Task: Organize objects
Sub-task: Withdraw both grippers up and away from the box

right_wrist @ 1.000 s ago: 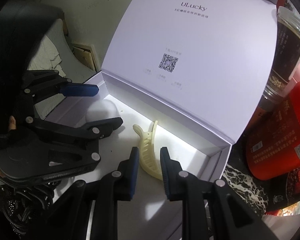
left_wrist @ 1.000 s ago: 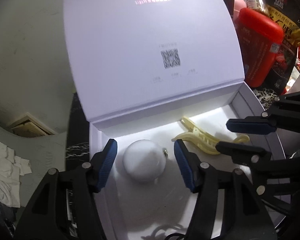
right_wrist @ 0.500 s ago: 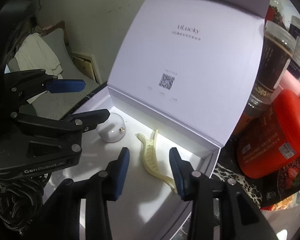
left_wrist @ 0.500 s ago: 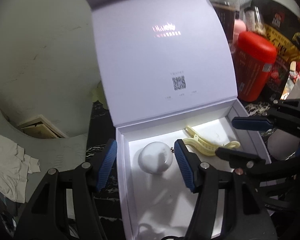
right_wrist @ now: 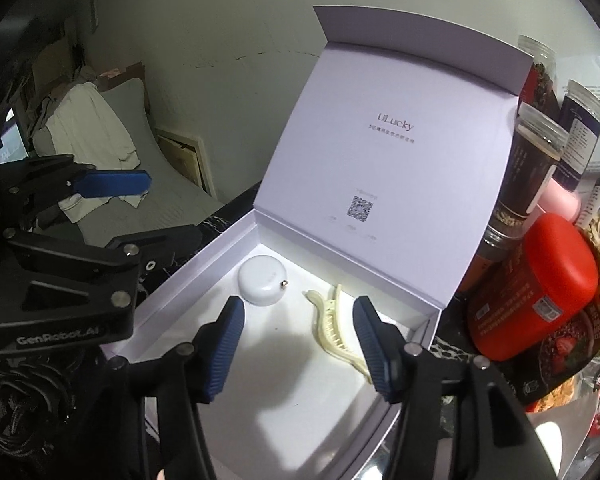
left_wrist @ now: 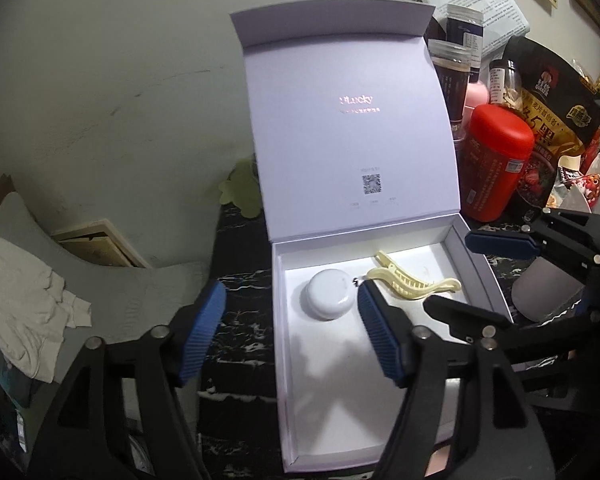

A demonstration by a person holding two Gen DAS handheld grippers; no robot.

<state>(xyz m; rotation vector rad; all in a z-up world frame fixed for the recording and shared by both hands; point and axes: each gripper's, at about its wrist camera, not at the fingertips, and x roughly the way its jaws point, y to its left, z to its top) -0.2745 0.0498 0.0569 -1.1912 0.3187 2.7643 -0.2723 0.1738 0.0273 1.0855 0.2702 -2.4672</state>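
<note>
A white box (left_wrist: 278, 320) (right_wrist: 180, 284) stands on the dark marble table with its lid (left_wrist: 348, 140) (right_wrist: 400, 180) upright. Inside lie a round white case (left_wrist: 329, 295) (right_wrist: 262, 279) and, to its right, a pale yellow hair clip (left_wrist: 412, 284) (right_wrist: 332, 328). My left gripper (left_wrist: 290, 332) hovers above the box's left wall, its jaws opening with nothing between the pads. My right gripper (right_wrist: 299, 350) hangs above the box floor, its jaws also opening; the clip lies below them, untouched. Each gripper shows at the edge of the other's view.
A red canister (left_wrist: 496, 160) (right_wrist: 536, 284), several lidded jars (left_wrist: 452, 72) (right_wrist: 536, 160) and a snack bag (left_wrist: 548, 120) crowd the box's right side. A grey cushion with white cloth (left_wrist: 20, 292) (right_wrist: 88, 128) lies beyond the table's left edge, against the wall.
Both grippers have risen and drawn back from the box. The right jaws, nearly shut around the hair clip before, have spread and left it lying. The left jaws have widened away from the round case.
</note>
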